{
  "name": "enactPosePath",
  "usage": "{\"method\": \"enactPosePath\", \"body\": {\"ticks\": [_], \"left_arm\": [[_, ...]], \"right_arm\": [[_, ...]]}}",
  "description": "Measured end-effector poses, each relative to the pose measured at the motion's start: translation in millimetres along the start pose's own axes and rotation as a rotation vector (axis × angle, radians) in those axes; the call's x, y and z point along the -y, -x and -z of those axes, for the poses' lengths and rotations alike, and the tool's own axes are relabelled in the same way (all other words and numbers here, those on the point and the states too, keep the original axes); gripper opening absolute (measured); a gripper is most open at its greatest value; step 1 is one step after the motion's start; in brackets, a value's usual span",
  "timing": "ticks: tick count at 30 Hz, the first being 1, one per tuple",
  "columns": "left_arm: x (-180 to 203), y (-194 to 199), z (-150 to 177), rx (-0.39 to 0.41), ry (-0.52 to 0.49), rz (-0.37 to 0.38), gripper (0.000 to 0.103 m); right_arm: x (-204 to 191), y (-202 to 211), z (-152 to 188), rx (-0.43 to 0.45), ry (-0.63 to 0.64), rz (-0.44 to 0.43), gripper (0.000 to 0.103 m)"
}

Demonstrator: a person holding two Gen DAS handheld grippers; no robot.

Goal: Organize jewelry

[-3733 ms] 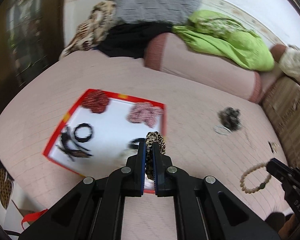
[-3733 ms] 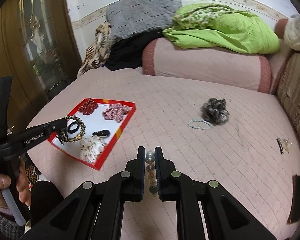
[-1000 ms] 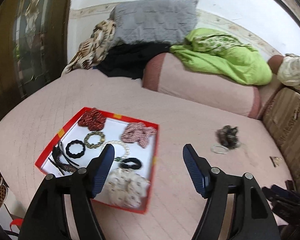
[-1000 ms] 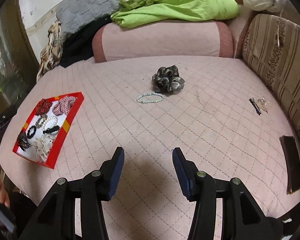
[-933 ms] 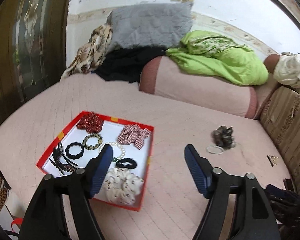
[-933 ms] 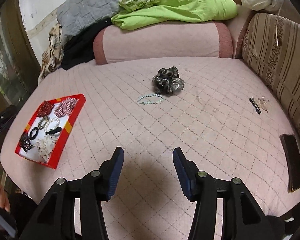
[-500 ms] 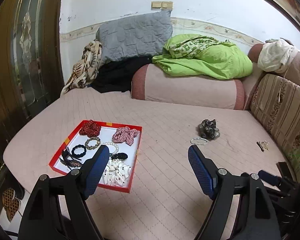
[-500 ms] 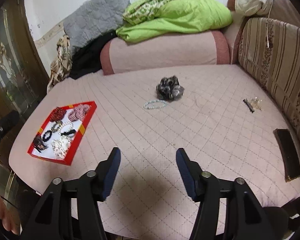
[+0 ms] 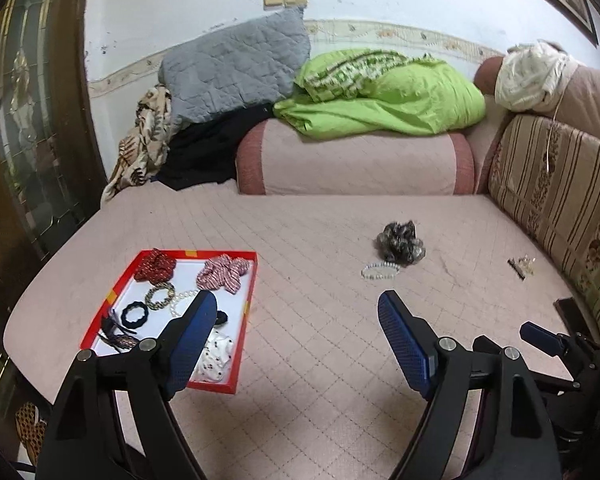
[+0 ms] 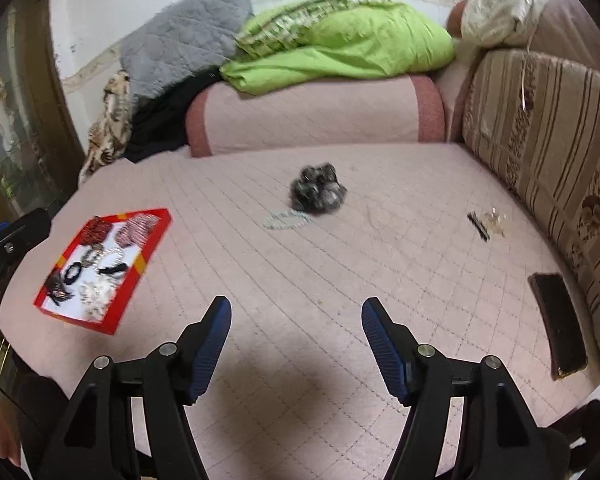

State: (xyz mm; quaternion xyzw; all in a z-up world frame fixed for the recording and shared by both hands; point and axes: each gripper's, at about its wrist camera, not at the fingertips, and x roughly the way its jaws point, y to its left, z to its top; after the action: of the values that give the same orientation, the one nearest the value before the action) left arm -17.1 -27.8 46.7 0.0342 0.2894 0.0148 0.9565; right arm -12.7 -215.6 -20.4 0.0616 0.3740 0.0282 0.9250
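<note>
A red-rimmed white tray [image 9: 249,296] [image 10: 148,256] lies on the pink quilted bed at the left and holds several scrunchies, hair ties and bracelets. A dark scrunchie [image 9: 400,240] [image 10: 318,192] and a pale bead bracelet [image 9: 380,271] [image 10: 286,220] lie loose mid-bed. A small clip and a clear trinket [image 9: 520,268] [image 10: 486,222] lie near the sofa back. My left gripper [image 9: 296,312] is open and empty, held high above the bed's near edge. My right gripper [image 10: 296,316] is open and empty, also raised.
A striped sofa back [image 9: 560,200] runs along the right. A pink bolster [image 9: 352,160], a green blanket [image 9: 384,96] and a grey pillow [image 9: 236,68] lie at the far end. A dark flat object [image 10: 558,320] lies at the bed's right edge.
Both grippers let go of their bracelets into the tray, opened and drew back and up from the bed. The view is now wider and farther from the tray.
</note>
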Motion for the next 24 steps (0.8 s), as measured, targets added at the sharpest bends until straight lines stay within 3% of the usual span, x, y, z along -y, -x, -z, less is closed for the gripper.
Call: {"method": "enactPosePath", "body": {"ticks": [4, 10, 15, 20, 24], "left_arm": [[3.2, -25.5, 5.6, -0.058, 0.001, 0.008, 0.082], [-0.1, -48.7, 10.9, -0.116, 0.027, 0.021, 0.082], [-4.5, -51.7, 14.0, -0.143, 0.049, 0.025, 0.082], [-13.9, -47.9, 16.4, -0.137, 0.075, 0.007, 0.082], [-15.4, -50.1, 15.3, -0.171, 0.072, 0.000, 0.082]], "right_arm": [[9.8, -25.5, 4.5, -0.069, -0.031, 0.004, 0.073], [13.1, -39.1, 4.9, -0.087, -0.036, 0.018, 0.073], [17.0, -43.5, 7.1, -0.104, -0.056, 0.024, 0.073], [19.9, -38.4, 8.1, -0.064, -0.076, 0.022, 0.075], [17.7, -51.9, 7.7, -0.099, -0.084, -0.004, 0.075]]}}
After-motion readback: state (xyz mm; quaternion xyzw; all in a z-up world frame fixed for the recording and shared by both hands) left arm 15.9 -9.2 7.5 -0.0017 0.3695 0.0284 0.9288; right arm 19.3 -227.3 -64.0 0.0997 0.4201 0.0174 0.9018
